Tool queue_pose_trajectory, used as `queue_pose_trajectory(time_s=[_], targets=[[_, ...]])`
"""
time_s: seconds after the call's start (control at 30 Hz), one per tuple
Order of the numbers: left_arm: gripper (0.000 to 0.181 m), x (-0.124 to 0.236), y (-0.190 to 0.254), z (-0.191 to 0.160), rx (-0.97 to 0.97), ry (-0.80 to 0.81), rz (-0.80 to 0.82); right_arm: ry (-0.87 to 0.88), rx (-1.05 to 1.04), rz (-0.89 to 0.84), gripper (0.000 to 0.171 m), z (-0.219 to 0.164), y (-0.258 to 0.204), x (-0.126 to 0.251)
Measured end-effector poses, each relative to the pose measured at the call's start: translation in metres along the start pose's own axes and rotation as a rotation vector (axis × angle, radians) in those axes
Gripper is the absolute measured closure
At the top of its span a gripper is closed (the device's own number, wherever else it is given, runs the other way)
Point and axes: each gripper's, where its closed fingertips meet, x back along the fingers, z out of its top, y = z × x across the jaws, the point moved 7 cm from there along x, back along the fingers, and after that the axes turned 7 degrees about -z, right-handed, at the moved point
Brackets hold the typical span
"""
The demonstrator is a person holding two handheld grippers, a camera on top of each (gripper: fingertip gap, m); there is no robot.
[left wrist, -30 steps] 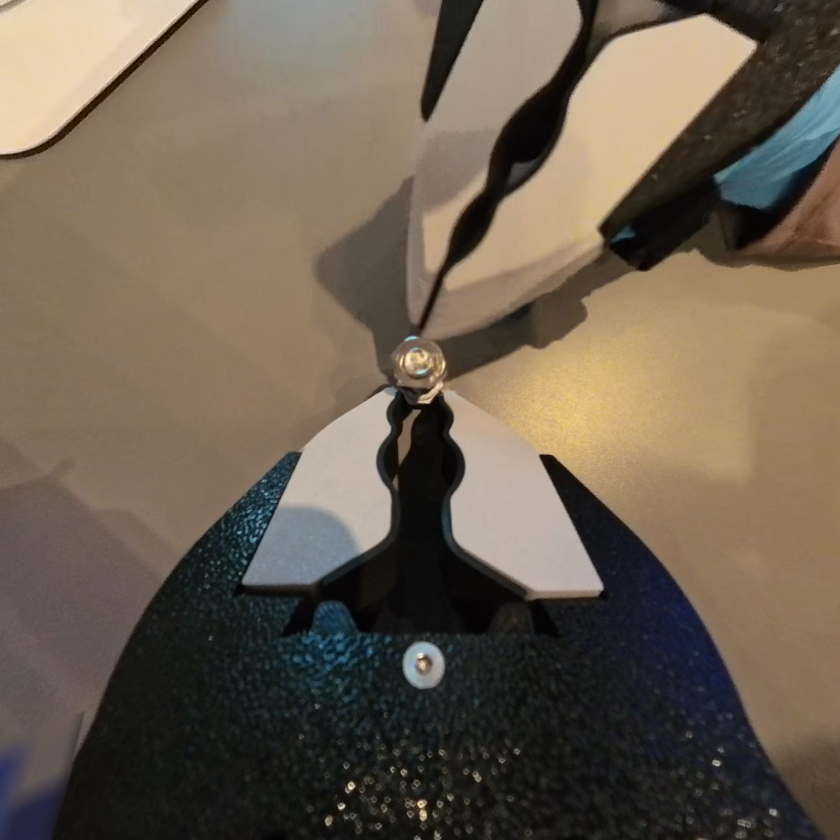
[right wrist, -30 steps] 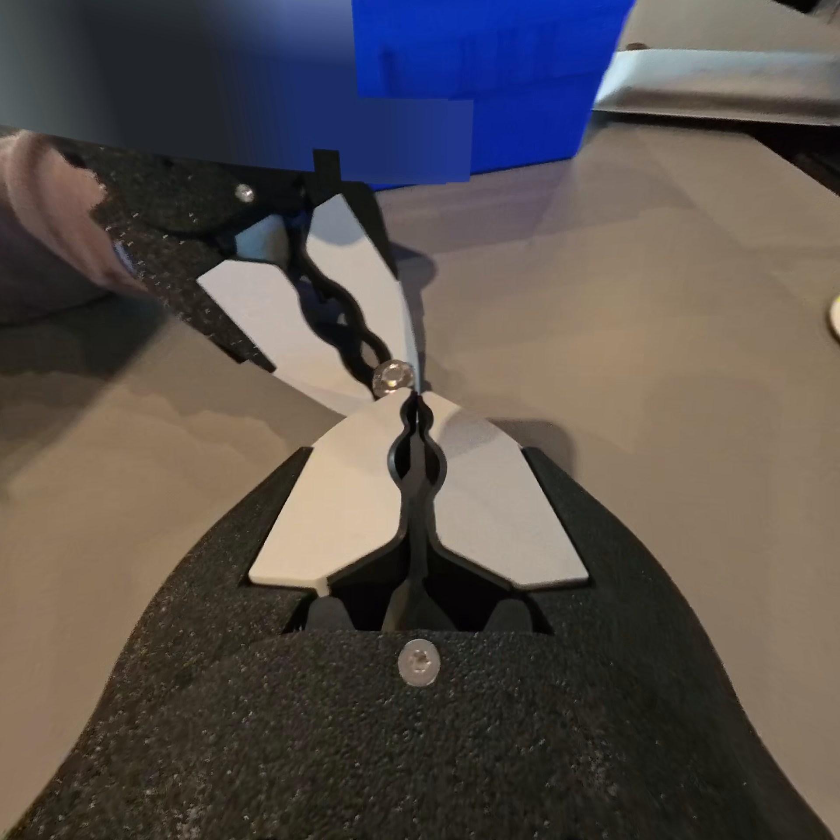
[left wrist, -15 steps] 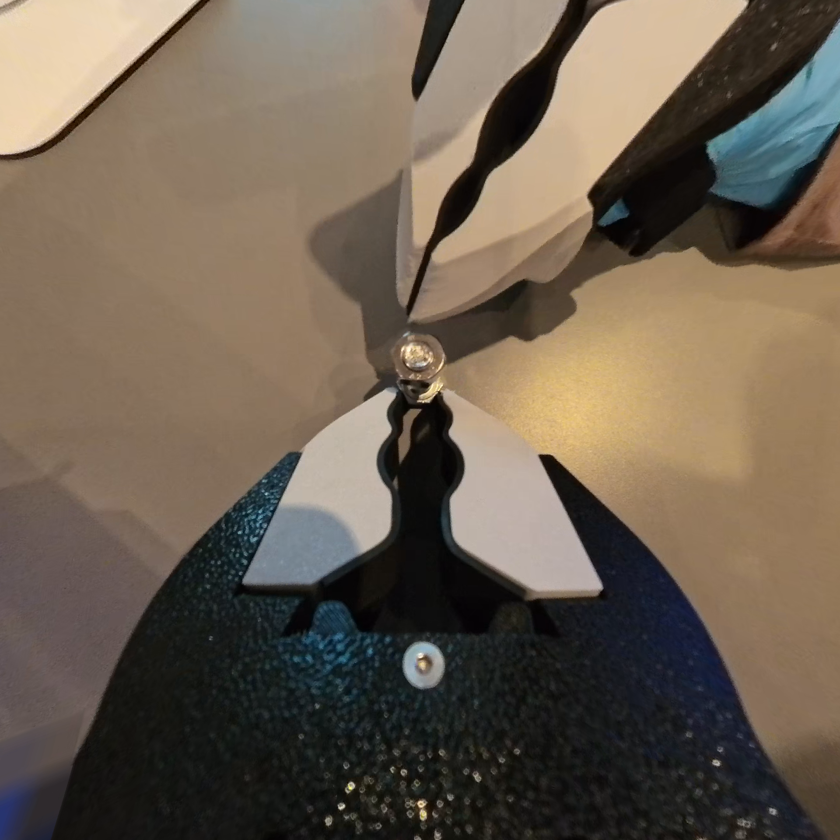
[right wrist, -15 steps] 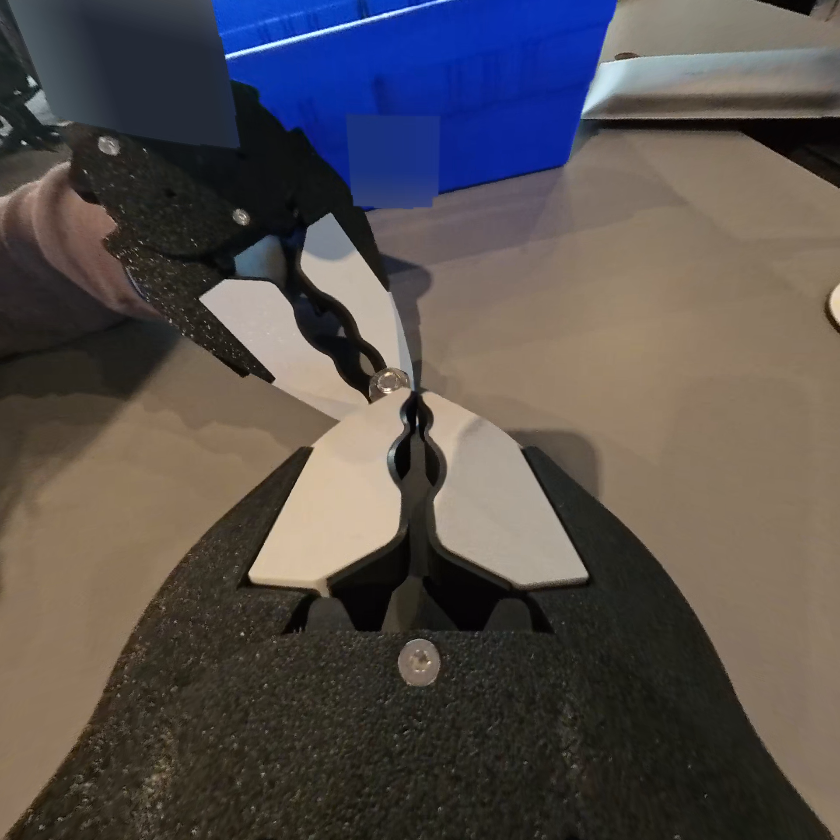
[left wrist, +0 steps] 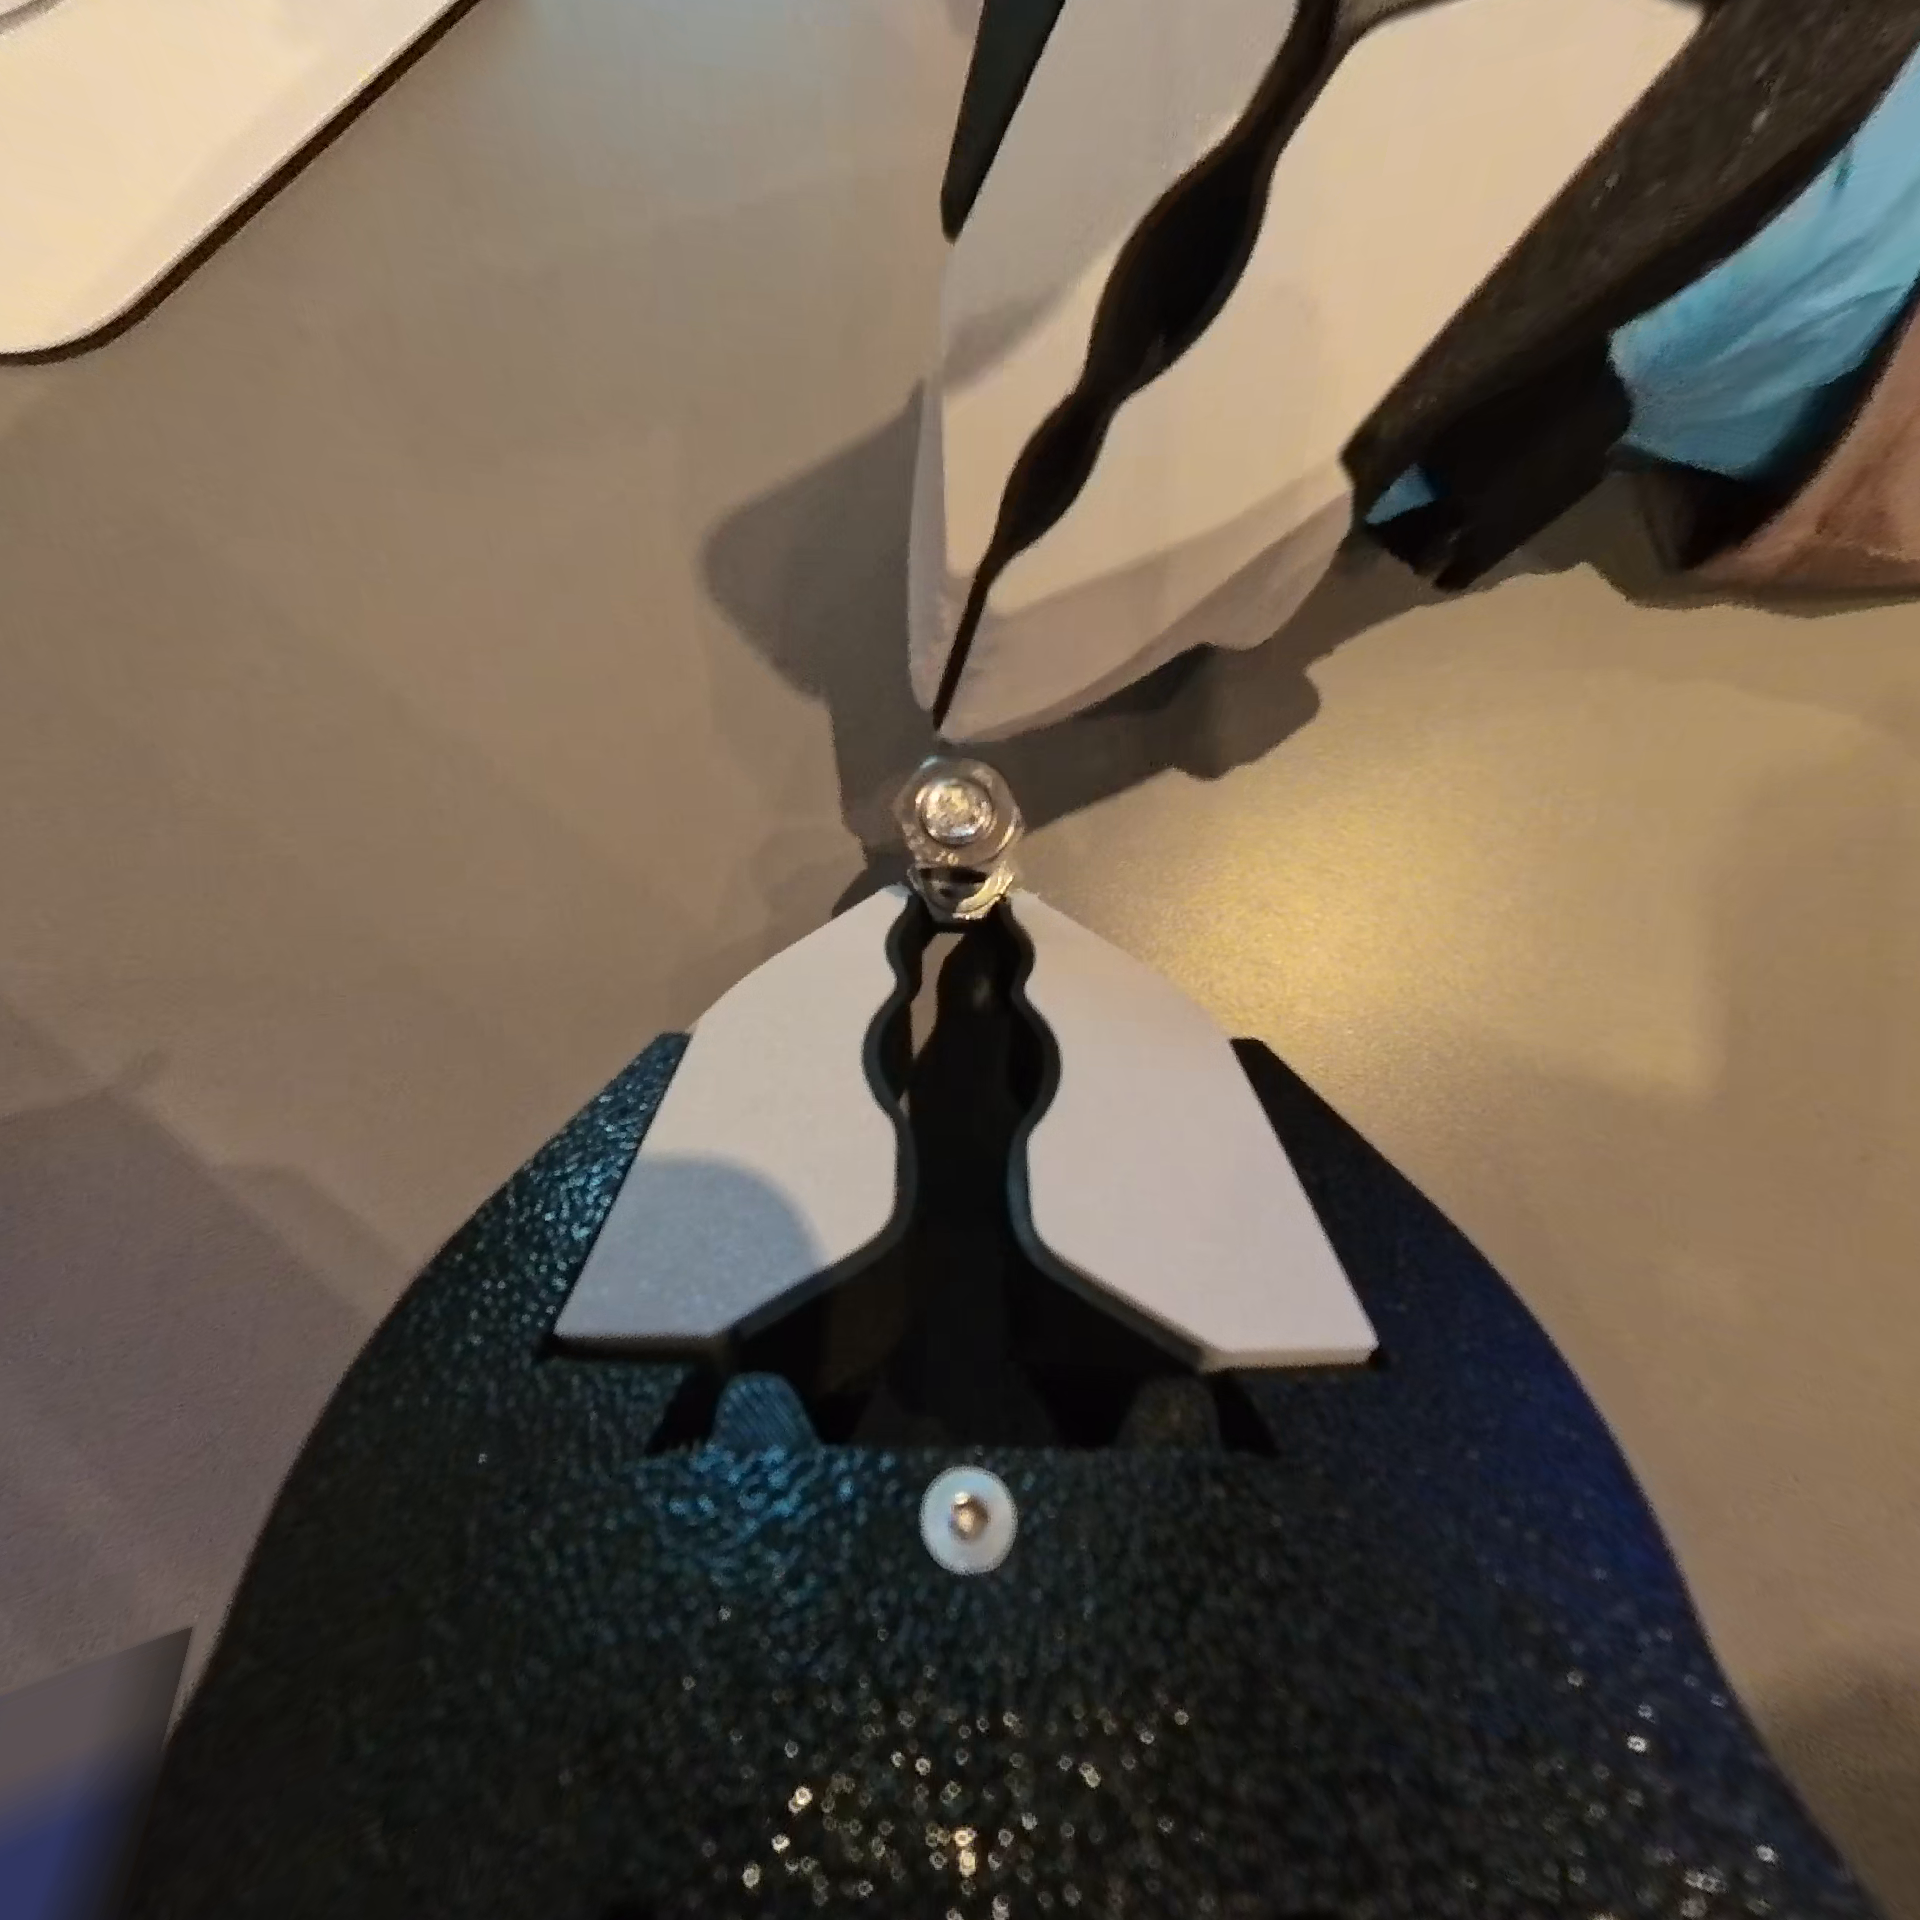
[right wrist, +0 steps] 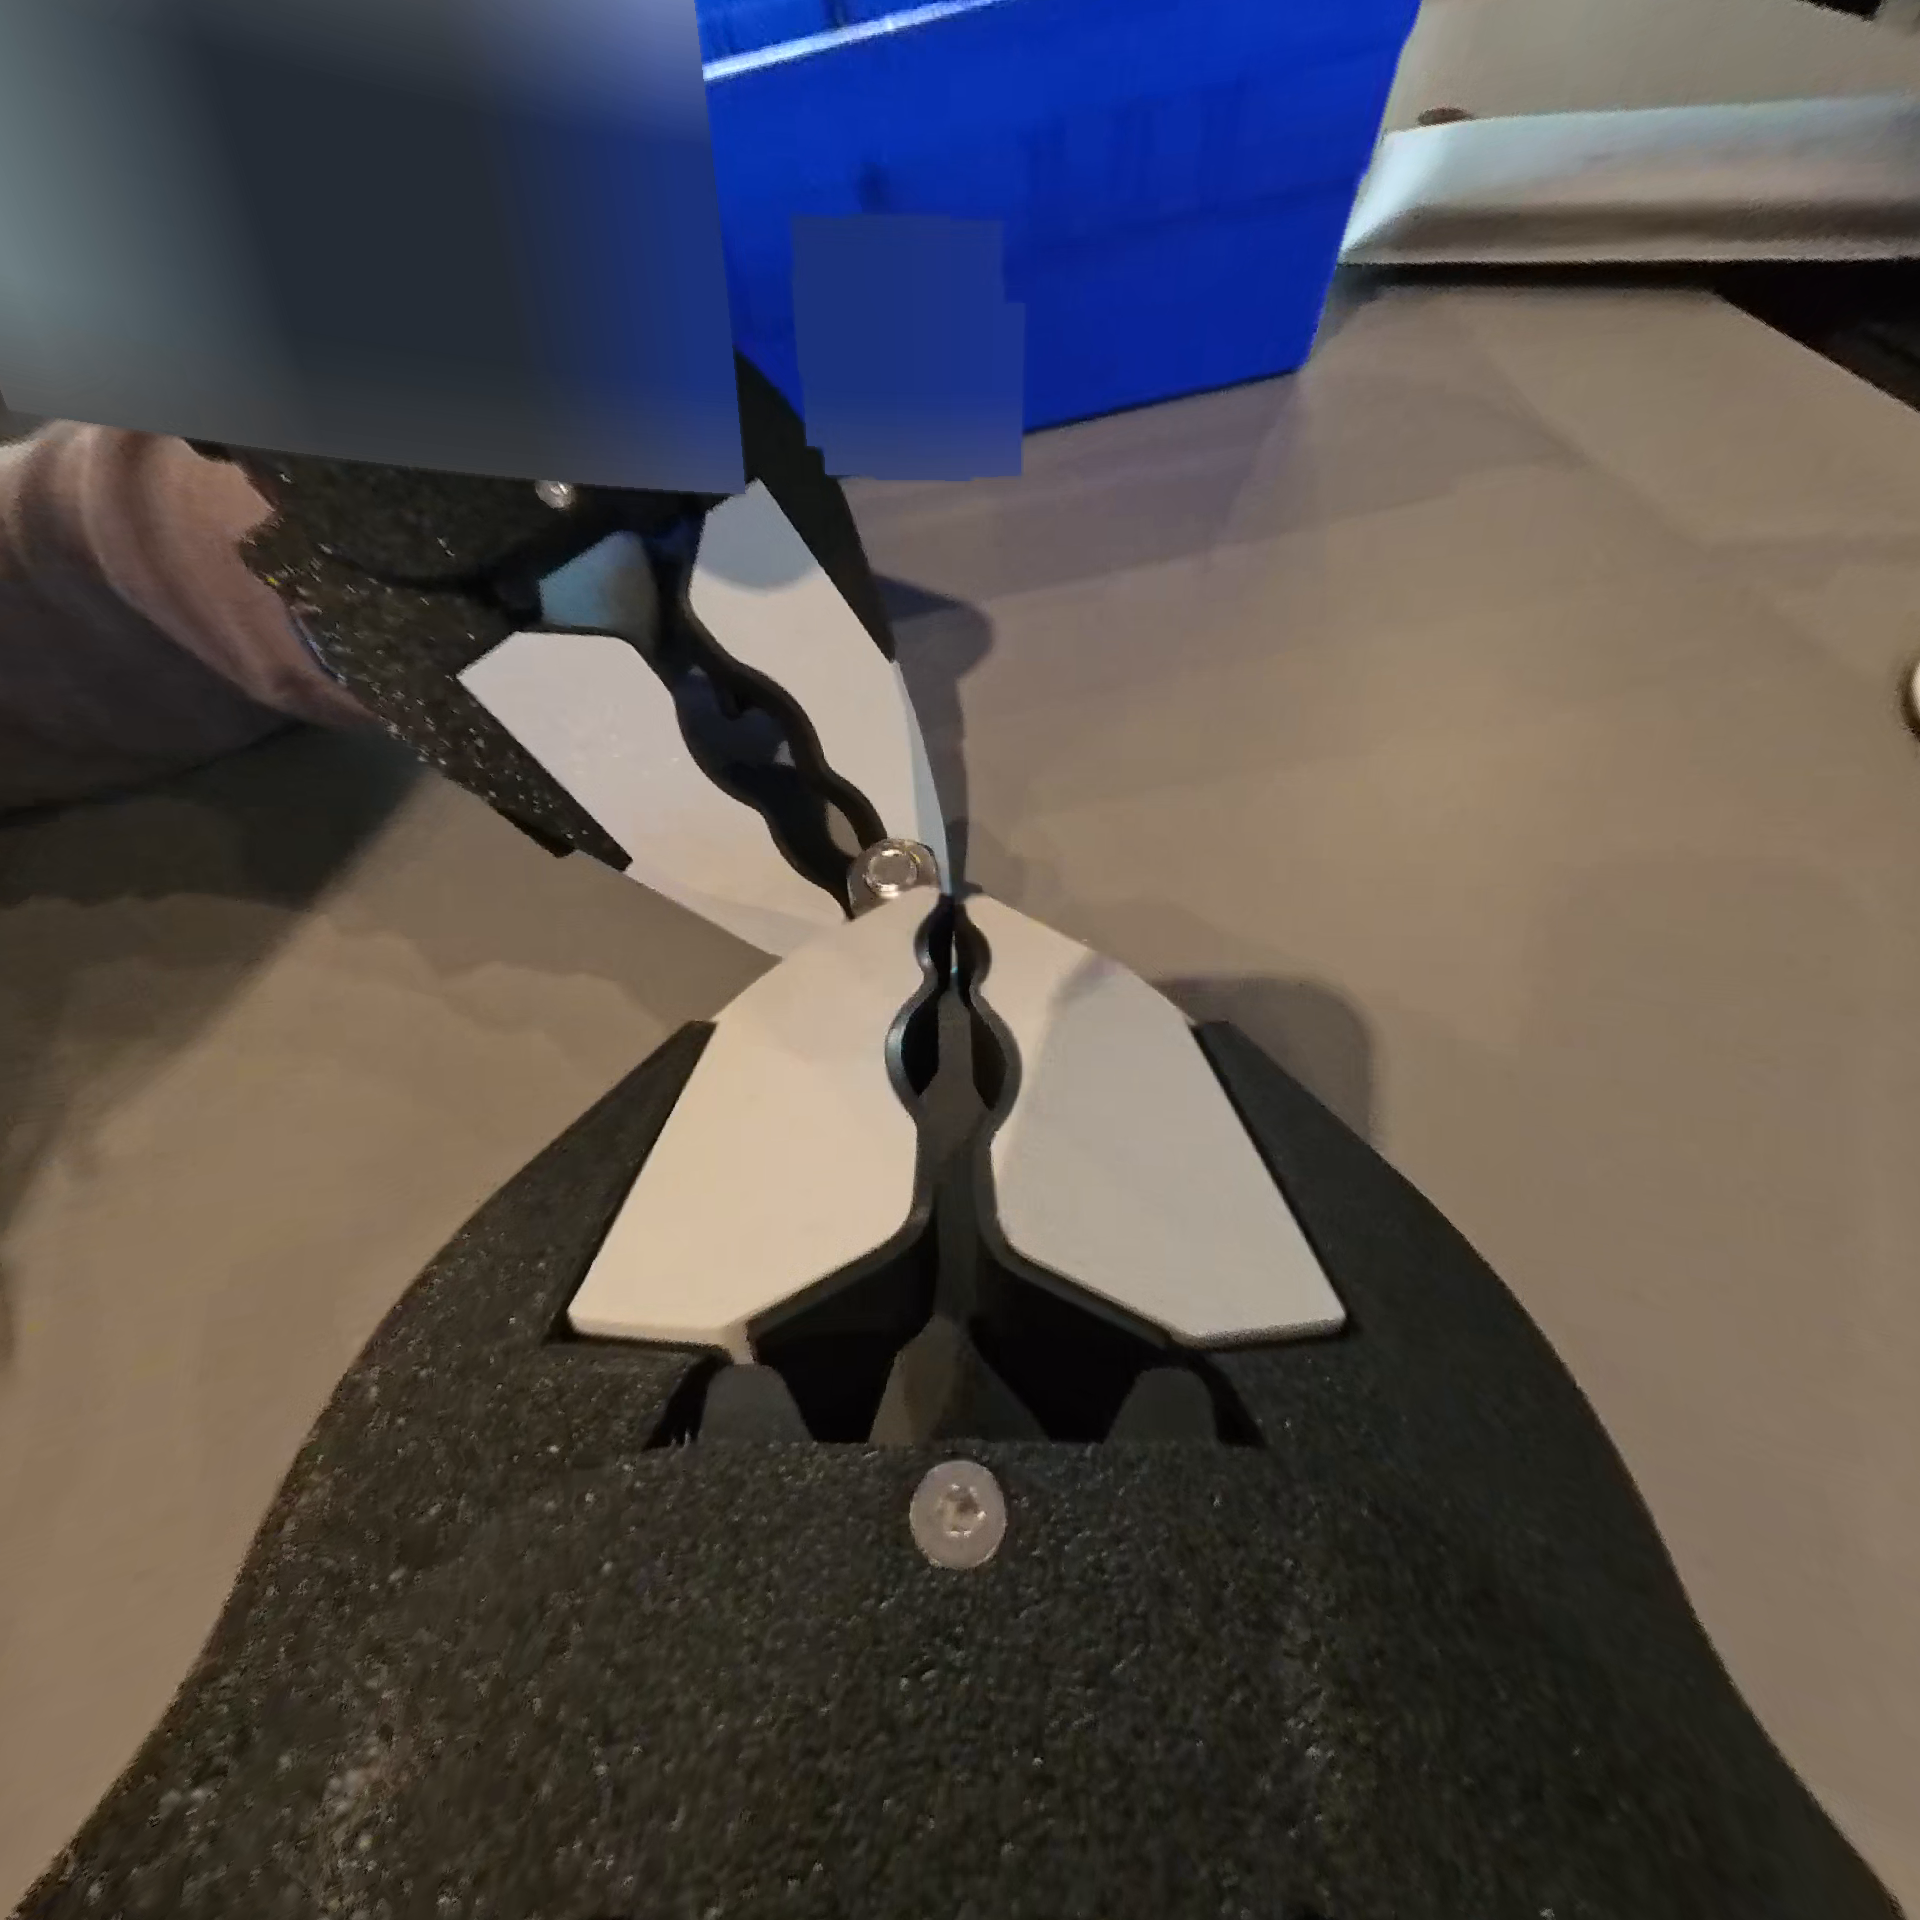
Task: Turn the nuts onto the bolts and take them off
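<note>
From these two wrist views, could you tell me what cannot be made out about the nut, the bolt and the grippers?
- Bolt shank: hidden between the left gripper tips, left wrist view.
- Thread engagement of the nut: too small to judge.
- Right gripper tips: whether they touch the nut is unclear; the fingers overlap there.
- Left gripper body: covered by a blur patch, right wrist view.
- Blue bin: cut off by the top edge.

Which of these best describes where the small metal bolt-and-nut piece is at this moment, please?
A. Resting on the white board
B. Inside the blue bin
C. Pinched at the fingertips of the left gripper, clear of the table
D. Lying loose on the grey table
C: in the left wrist view the bolt-and-nut piece sits clamped at the tips of the left gripper, with the shut right gripper meeting it from the other side.
</note>
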Motion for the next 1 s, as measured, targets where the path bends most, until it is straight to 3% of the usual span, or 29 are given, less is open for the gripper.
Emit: queue_pose_trajectory(time_s=[0.17, 0.37, 0.53, 0.67, 0.87, 1.0], targets=[[0.169, 0.000, 0.000, 0.000, 0.001, 0.000, 0.000, -0.026, 0.090, 0.124, 0.171, -0.003, -0.014, 0.001], [0.169, 0.000, 0.000, 0.000, 0.001, 0.000, 0.001, 0.026, -0.009, 0.033, 0.171, 0.001, -0.001, 0.004], [0.169, 0.000, 0.000, 0.000, 0.001, 0.000, 0.001, -0.026, 0.045, -0.010, 0.171, -0.002, -0.004, -0.002], [0.169, 0.000, 0.000, 0.000, 0.001, 0.000, 0.001, -0.029, 0.115, 0.118, 0.171, -0.004, -0.018, 0.001], [0.169, 0.000, 0.000, 0.000, 0.001, 0.000, 0.001, 0.088, 0.015, -0.054, 0.171, 0.003, 0.001, 0.008], [0.169, 0.000, 0.000, 0.000, 0.001, 0.000, 0.001, 0.021, 0.046, -0.066, 0.171, 0.001, 0.000, 0.002]])
